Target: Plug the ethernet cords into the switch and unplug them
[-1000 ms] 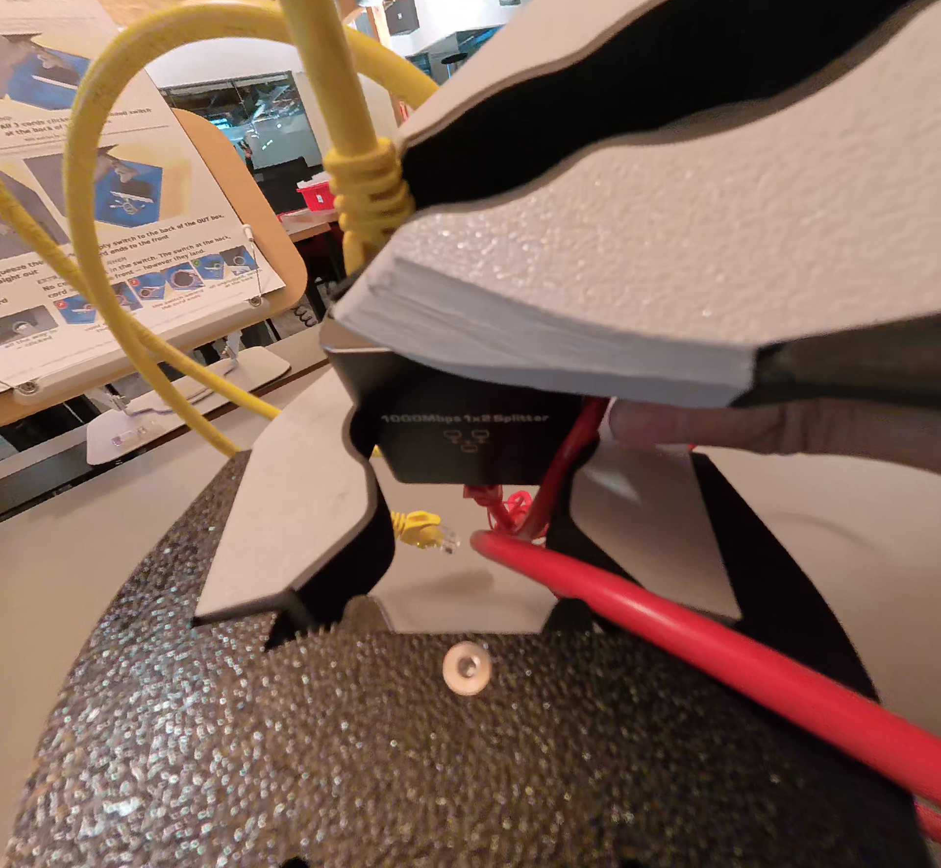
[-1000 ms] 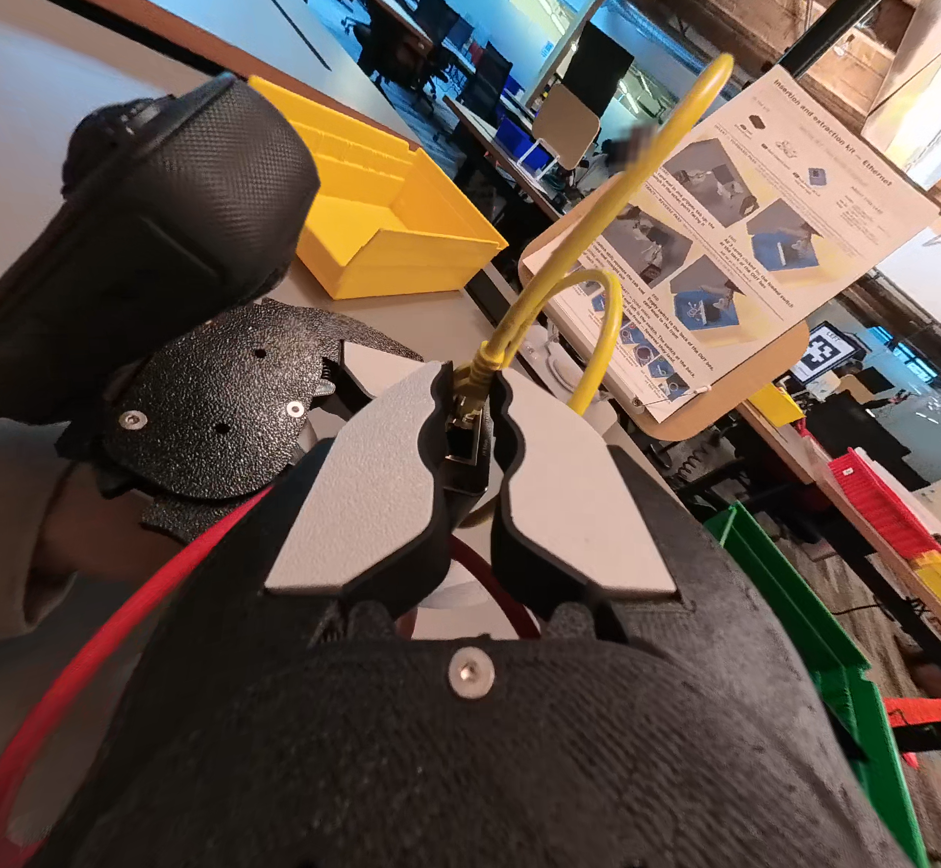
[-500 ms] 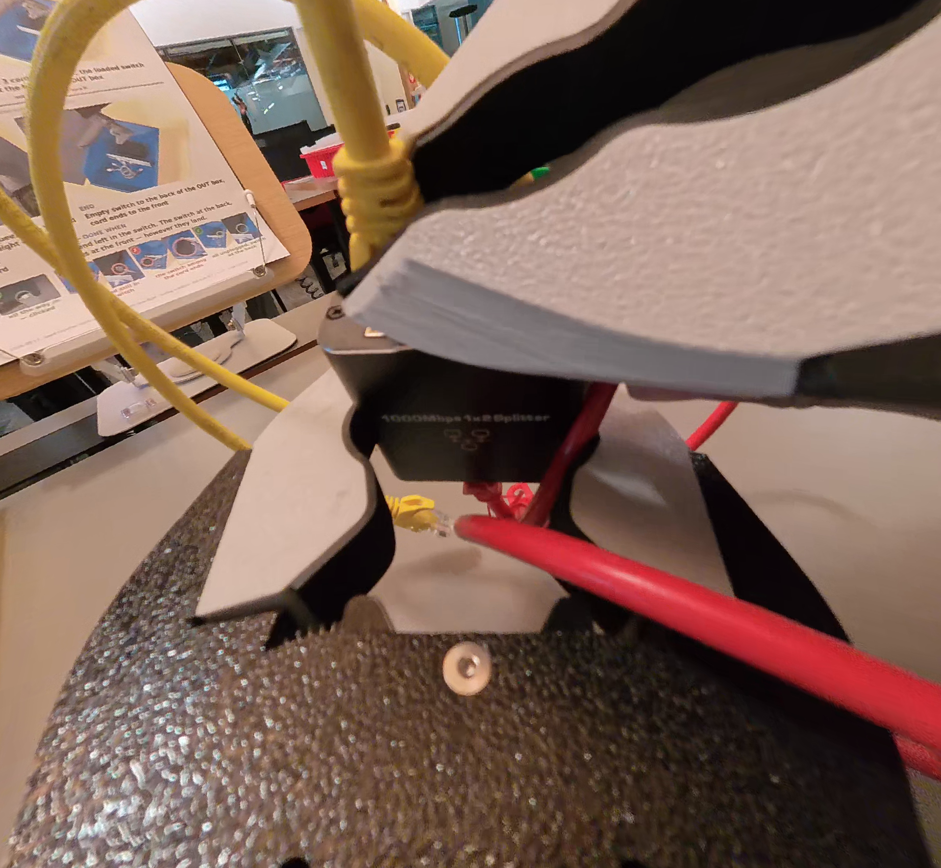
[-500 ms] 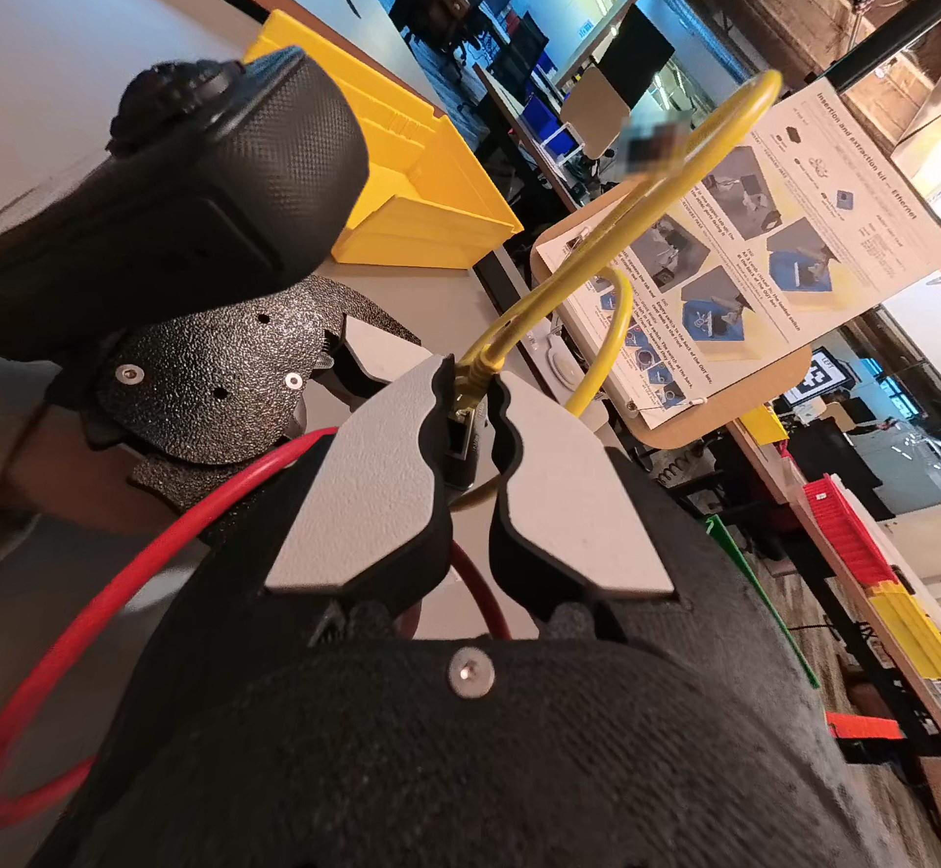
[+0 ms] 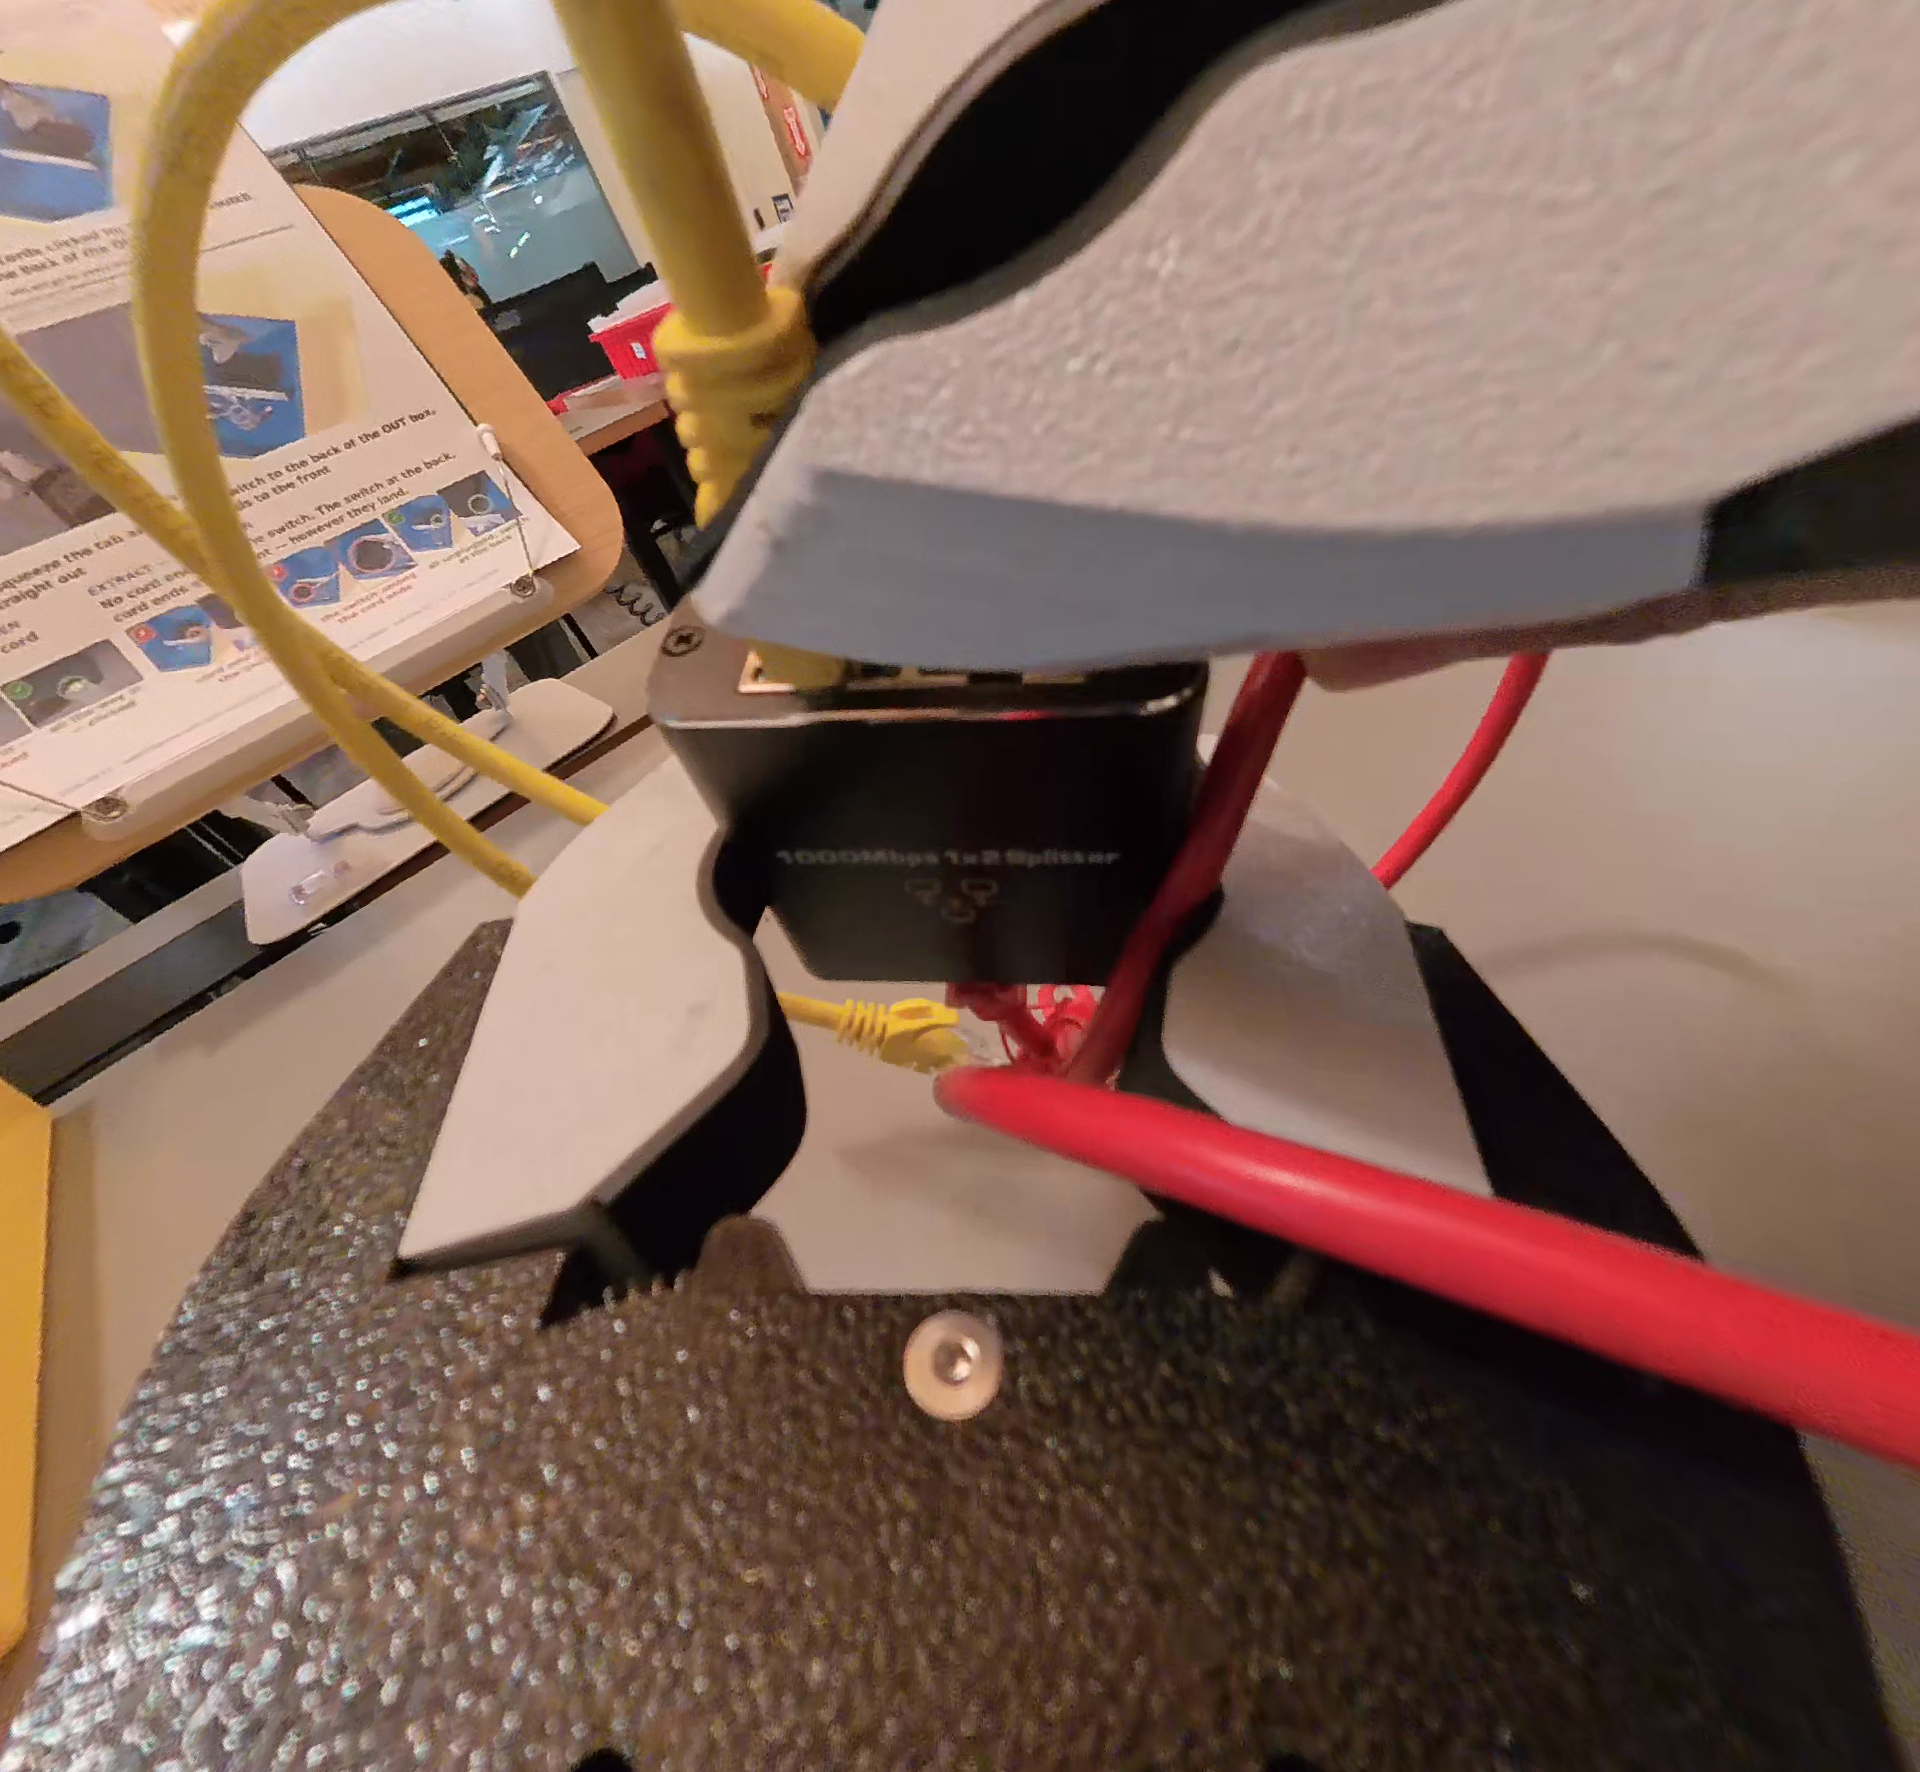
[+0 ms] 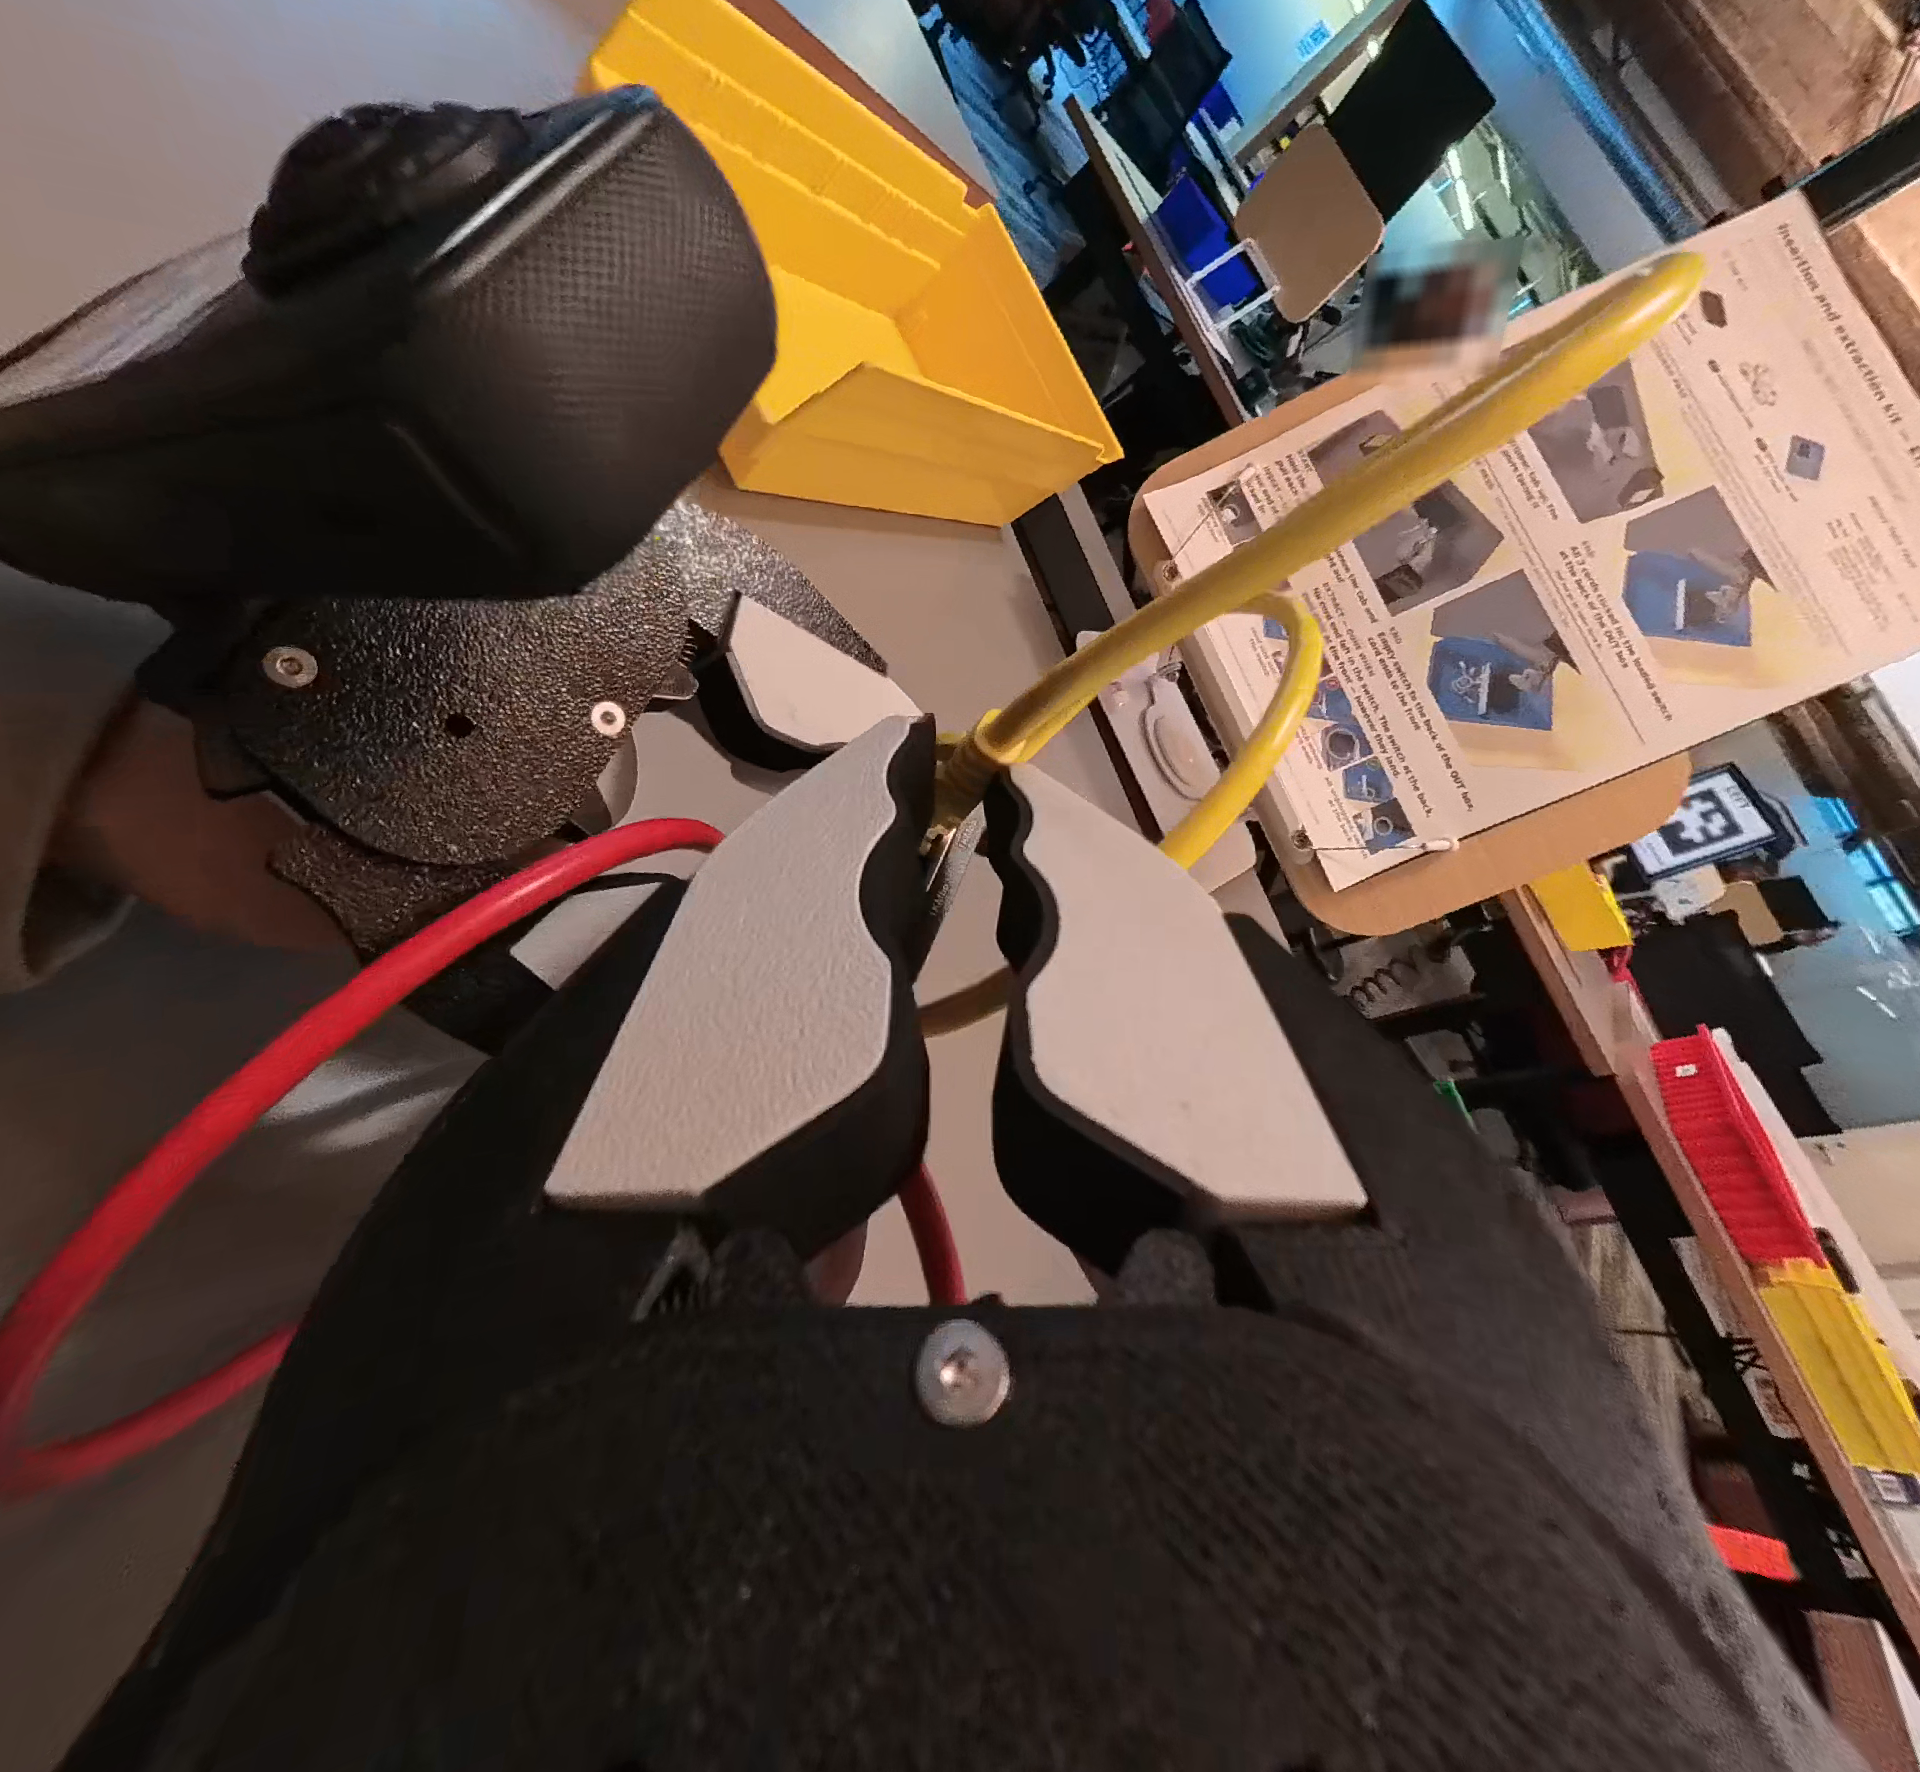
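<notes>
Item: black switch (image 5: 940,829), small box, clamped between the fingers of the left gripper (image 5: 966,901) and held clear above the pale counter (image 5: 1662,787), port face turned up. Item: yellow ethernet cord (image 5: 623,60), one plug (image 5: 727,392) pinched in the right gripper (image 6: 961,813), whose jaws are closed on the plug body; the plug tip sits at or just inside a port on the switch's upper face, seating depth hidden by the right gripper's finger. Its cable loops up and back down; the other yellow plug (image 5: 904,1042) lies loose on the counter beneath the switch. Item: red ethernet cord (image 5: 1455,1234), running across the left gripper and up behind the switch; its connection cannot be made out. Step in hand, as judged: insertion or extraction of the yellow plug. Next move calls for motion straight along the port axis, with the left gripper bracing the switch. Also present: yellow bin (image 6: 914,351) near the counter's far edge; instruction sheet (image 6: 1558,579) on a stand.
</notes>
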`<state>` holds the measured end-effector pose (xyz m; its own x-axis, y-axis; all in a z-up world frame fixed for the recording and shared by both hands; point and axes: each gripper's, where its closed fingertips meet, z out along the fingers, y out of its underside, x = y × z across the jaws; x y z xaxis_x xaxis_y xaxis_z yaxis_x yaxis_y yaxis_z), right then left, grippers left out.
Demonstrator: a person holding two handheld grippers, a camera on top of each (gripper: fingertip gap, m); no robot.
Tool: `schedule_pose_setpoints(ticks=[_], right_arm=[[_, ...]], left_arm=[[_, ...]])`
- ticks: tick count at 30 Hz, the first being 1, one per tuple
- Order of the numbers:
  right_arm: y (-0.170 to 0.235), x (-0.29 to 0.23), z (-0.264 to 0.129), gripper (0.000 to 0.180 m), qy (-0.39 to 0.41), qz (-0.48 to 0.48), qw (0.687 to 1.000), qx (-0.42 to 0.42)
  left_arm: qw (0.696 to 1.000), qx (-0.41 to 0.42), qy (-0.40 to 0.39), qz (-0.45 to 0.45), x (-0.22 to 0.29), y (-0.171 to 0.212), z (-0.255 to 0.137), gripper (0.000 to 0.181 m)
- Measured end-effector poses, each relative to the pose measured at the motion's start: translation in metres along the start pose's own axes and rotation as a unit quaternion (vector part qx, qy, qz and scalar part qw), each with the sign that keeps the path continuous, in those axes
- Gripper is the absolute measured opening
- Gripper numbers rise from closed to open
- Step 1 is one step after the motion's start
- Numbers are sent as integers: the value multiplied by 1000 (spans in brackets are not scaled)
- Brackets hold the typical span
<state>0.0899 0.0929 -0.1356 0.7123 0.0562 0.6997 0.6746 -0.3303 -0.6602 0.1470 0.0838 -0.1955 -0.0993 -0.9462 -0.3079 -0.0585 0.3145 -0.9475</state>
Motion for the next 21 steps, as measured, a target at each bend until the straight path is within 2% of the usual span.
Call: schedule_pose_setpoints(ticks=[6,9,11,15,16,21], right_arm=[[0,-1,-1,12,6,69,997,29],[1,1,-3,11,-11,160,985,67],[0,4,-6,12,-31,258,960,104],[0,12,-19,12,-38,379,906,183],[-1,13,-22,12,-42,394,896,198],[0,15,-29,11,-40,390,893,219]], left_arm=[[1000,-3,-11,15,-1,1,-1,75],[999,-20,-18,28,-2,2,-1,75],[999,-29,-25,39,-2,0,-1,75],[994,-54,-39,91,-2,-6,-4,75],[993,-55,-39,95,-1,-8,-4,75],[988,-73,-45,129,0,-11,-7,75]])
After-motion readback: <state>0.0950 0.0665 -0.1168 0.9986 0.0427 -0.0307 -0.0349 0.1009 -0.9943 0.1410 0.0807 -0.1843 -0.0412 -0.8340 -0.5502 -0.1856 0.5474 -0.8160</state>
